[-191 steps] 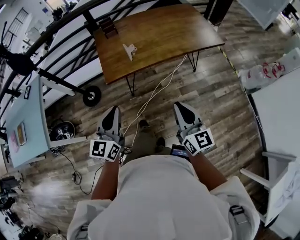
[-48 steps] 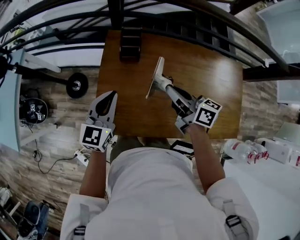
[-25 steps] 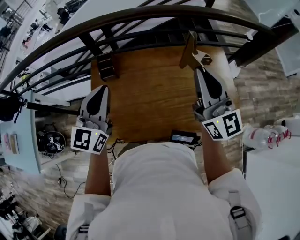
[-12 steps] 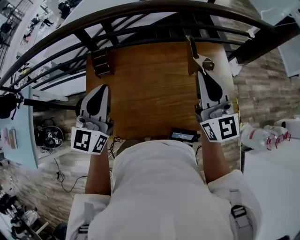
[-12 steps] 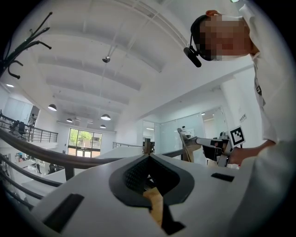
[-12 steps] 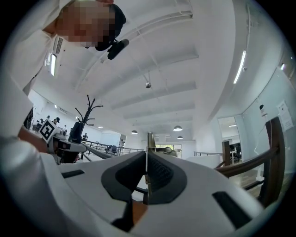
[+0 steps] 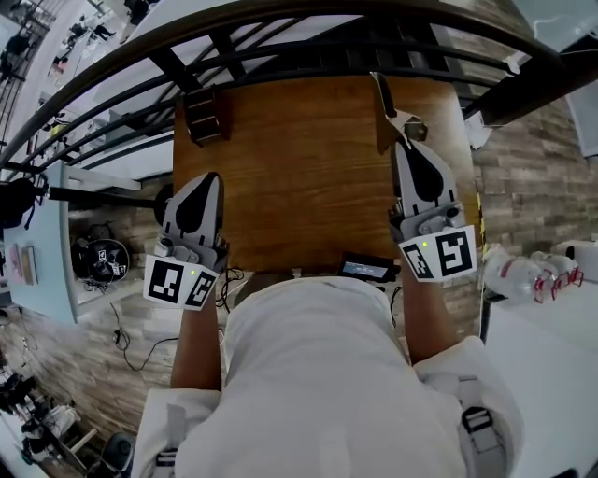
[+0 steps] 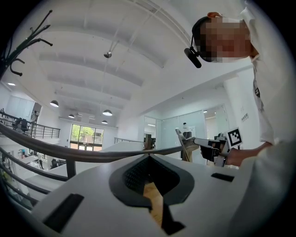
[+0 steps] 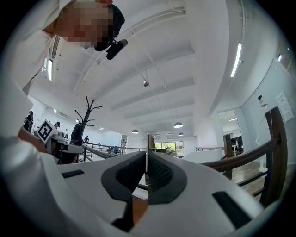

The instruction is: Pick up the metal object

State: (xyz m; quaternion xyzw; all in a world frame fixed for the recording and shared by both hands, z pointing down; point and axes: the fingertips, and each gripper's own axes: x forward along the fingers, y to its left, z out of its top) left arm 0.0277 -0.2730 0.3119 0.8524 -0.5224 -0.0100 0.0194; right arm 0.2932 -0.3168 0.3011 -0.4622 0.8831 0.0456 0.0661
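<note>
The metal object is a flat silvery plate on a clip-like stem, and it stands up above the right end of the brown wooden table. My right gripper is shut on its stem. In the right gripper view the thin metal edge sticks up from between the closed jaws of that gripper. The left gripper view shows the metal object far right. My left gripper hovers at the table's near left edge, shut with nothing in it.
A dark wooden block stands at the table's far left corner. A curved black railing runs right behind the table. A small dark device sits at the person's waist. Plastic bottles lie on a white surface at right.
The metal object lay on the table at first. The right gripper has since swung it from the table's middle to the right end; over the last half second it barely moves. The left gripper stays put.
</note>
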